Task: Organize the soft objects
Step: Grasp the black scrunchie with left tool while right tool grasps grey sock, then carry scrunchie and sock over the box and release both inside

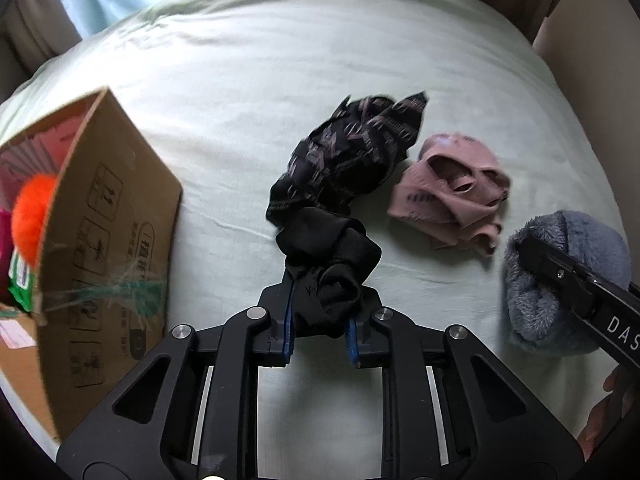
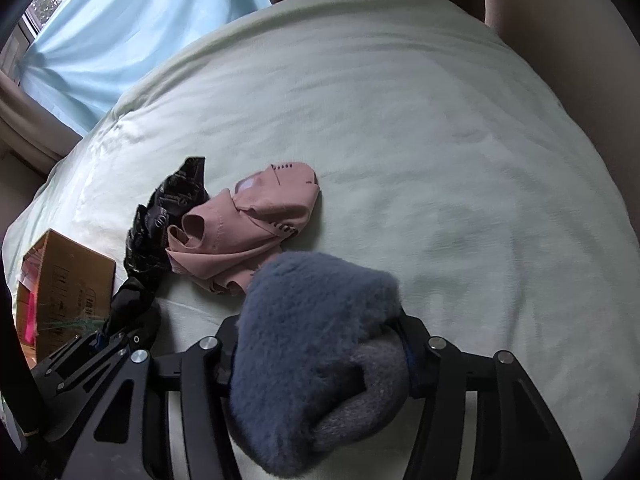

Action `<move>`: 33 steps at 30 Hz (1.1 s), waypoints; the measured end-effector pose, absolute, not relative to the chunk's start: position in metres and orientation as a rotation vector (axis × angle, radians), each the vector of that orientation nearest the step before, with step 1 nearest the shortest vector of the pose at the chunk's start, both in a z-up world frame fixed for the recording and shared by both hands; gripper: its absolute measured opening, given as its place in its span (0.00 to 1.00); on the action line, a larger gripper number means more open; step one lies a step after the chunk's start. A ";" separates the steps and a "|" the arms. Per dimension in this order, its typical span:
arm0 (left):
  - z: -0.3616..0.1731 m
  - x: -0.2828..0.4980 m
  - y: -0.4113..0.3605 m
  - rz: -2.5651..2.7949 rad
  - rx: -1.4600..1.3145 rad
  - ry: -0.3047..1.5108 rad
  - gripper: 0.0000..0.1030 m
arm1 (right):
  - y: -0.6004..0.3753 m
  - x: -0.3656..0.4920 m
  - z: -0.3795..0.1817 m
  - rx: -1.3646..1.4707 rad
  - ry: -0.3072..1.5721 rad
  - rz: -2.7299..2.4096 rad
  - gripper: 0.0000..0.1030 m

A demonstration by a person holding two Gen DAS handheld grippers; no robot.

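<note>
My left gripper (image 1: 320,322) is shut on the plain black end of a black garment (image 1: 332,256). Its patterned part (image 1: 356,152) trails away over the pale green bed sheet (image 1: 240,80). In the right wrist view the same garment (image 2: 160,216) runs down to the left gripper (image 2: 106,334). My right gripper (image 2: 320,356) is shut on a fuzzy blue-grey soft item (image 2: 312,340), which fills the gap between its fingers. That item (image 1: 532,312) lies at the right of the left wrist view under a right finger (image 1: 556,272). A crumpled pink garment (image 1: 452,196) (image 2: 248,224) lies between the two.
An open cardboard box (image 1: 108,248) (image 2: 68,280) stands on the bed at the left, holding an orange pompom (image 1: 34,216) and pink and green things. Light blue curtains (image 2: 120,32) hang beyond the bed's far edge. A hand (image 1: 608,412) shows at lower right.
</note>
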State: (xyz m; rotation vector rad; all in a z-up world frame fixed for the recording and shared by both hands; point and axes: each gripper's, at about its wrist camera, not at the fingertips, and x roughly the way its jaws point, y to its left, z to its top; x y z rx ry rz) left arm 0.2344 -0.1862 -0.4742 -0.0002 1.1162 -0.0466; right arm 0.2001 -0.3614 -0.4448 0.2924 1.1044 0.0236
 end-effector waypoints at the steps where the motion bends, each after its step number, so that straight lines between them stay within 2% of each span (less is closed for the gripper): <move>1: -0.468 0.232 -0.187 -0.053 0.001 1.111 0.16 | -0.362 0.199 -0.441 0.291 1.101 0.023 0.51; 8: -0.408 0.228 -0.200 -0.104 -0.007 1.059 0.16 | -0.368 0.192 -0.399 0.292 1.055 0.014 0.51; 20: -0.272 0.197 -0.186 -0.172 -0.053 0.935 0.16 | -0.351 0.159 -0.272 0.248 0.920 0.046 0.51; 33: -0.157 0.150 -0.086 -0.133 -0.073 0.870 0.16 | -0.275 0.107 -0.154 0.244 0.817 0.091 0.51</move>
